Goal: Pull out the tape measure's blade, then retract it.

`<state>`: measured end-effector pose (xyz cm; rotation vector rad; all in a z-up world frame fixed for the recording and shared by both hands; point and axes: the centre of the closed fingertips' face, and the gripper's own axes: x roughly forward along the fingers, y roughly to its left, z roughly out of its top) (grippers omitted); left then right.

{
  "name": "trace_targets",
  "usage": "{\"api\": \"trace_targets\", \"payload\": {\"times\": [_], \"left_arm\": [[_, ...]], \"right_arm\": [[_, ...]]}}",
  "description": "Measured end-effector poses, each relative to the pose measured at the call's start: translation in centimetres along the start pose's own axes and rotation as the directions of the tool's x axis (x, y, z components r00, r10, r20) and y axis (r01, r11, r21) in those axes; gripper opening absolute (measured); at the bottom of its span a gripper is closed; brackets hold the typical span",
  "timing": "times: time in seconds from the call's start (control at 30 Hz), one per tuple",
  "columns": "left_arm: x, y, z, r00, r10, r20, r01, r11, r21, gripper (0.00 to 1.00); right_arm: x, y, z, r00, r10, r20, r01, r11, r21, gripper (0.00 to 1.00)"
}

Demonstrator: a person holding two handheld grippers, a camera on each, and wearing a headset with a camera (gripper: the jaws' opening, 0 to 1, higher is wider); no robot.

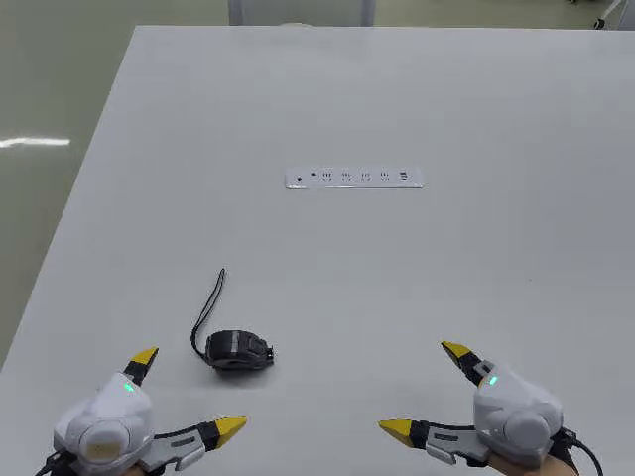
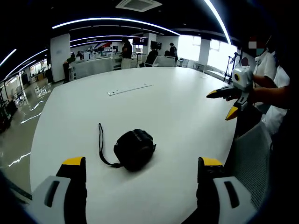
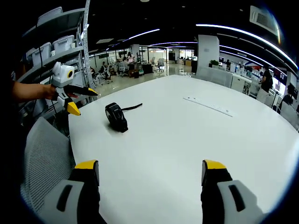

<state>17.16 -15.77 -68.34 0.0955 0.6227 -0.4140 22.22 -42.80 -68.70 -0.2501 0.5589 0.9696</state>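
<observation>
Black tape measure (image 1: 238,350) lies on the white table (image 1: 417,288); neither gripper touches it.
Left gripper (image 1: 190,391): jaws spread wide, empty, near the case. Right gripper (image 1: 425,388): also spread, empty, well apart to the right. Wrist strap (image 1: 206,307) trails toward the power strip (image 1: 354,178). Blade seems fully in; case lettering too small to read.

Smooth, matt table (image 1: 516,129), dull black plastic tape measure (image 1: 238,350) with thin cord (image 1: 206,309), shiny white plastic left gripper (image 1: 187,391) and right gripper (image 1: 427,389) with yellow tips.
</observation>
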Motion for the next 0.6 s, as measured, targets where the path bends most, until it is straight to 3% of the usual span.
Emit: {"api": "trace_targets", "payload": {"times": [0.6], "left_arm": [[-0.82, -0.16, -0.23, 1.0000, 0.003, -0.002, -0.003, 1.000, 0.013, 0.99]], "right_arm": [[-0.96, 0.23, -0.30, 1.0000, 0.003, 0.005, -0.003, 1.000, 0.017, 0.94]]}}
